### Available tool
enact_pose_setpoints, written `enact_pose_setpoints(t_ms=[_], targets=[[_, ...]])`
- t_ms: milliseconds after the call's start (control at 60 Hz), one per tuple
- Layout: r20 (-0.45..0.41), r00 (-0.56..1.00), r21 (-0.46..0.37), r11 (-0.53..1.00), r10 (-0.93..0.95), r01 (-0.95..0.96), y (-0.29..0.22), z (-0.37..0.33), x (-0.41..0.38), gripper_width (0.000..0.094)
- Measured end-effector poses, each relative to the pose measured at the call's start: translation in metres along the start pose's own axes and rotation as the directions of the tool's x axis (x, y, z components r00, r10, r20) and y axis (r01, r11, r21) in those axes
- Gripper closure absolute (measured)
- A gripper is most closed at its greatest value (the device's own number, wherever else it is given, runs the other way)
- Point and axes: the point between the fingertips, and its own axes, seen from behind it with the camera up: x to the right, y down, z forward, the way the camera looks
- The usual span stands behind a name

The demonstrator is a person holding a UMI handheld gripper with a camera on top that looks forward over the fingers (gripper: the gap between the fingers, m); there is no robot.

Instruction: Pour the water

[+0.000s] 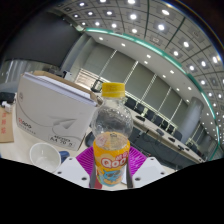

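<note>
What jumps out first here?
The clear bottle with a yellow cap and orange label, upright between the jaws and filling the near view. Beside it sits a white cup on the white table, with a white box behind the cup. Rows of desks run beyond.

There is one view only, from a camera riding on the hand-held gripper and looking forward along its fingers. It sits low, about at table height, and is tipped upward, so the ceiling lights fill the upper half. It is very close to the bottle, which stands large in the middle, just ahead. Beyond are a white box and rows of desks further back.
</note>
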Motion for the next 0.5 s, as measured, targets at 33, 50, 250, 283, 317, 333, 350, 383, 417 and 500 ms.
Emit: enact_pose_setpoints(t_ms=[33,50,250,283,317,333,350,383,417,500], targets=[[0.025,0.996,-0.014,0.996,0.085,-0.085,0.008,0.007,-0.009,0.0511],[0.036,0.992,-0.016,0.993,0.12,-0.12,0.011,0.007,-0.008,0.0511],[0.124,0.957,-0.004,0.965,0.262,-0.264,0.036,0.029,-0.036,0.051],[0.13,0.951,-0.011,0.96,0.28,-0.281,0.041,0.031,-0.039,0.051],[0.132,0.945,-0.023,0.954,0.298,-0.298,0.047,0.032,-0.042,0.0509],[0.134,0.942,-0.028,0.951,0.309,-0.308,0.049,0.033,-0.044,0.0509],[0.136,0.938,-0.032,0.948,0.318,-0.317,0.052,0.033,-0.046,0.0509],[0.136,0.932,-0.042,0.942,0.336,-0.334,0.058,0.034,-0.048,0.0505],[0.129,0.926,-0.053,0.935,0.354,-0.35,0.065,0.035,-0.049,0.0504],[0.111,0.911,-0.067,0.918,0.397,-0.392,0.081,0.034,-0.051,0.0486]])
